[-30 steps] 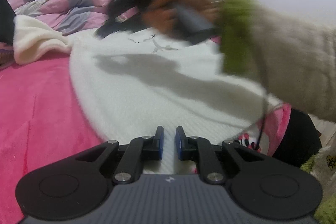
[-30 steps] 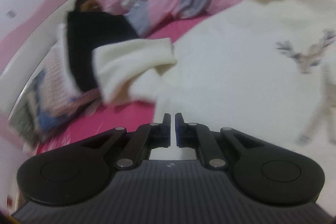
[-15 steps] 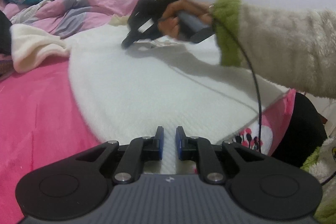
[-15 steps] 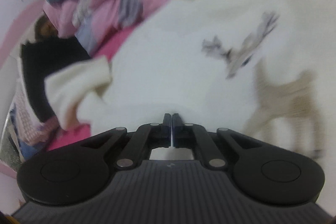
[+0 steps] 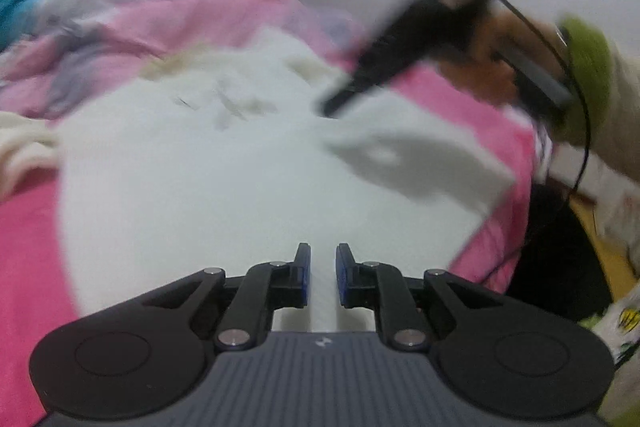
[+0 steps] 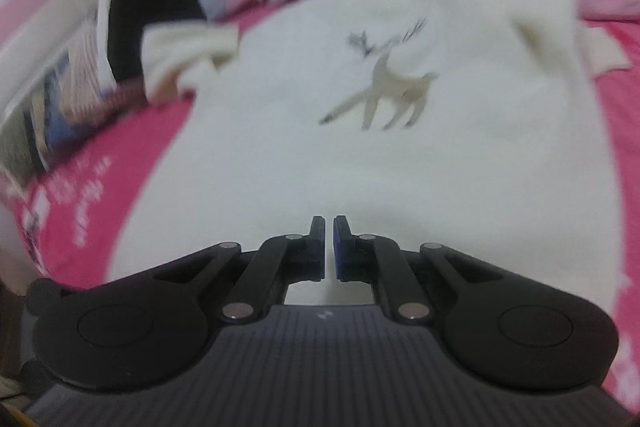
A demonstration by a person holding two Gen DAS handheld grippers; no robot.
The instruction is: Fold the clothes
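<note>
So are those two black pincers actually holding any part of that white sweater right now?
No. The left gripper and right gripper are nearly closed with nothing pinched; the white sweater lies flat on the bed.

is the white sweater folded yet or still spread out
Mostly spread: the sweater lies flat on the bed, deer print up, one sleeve bunched at its side.
</note>
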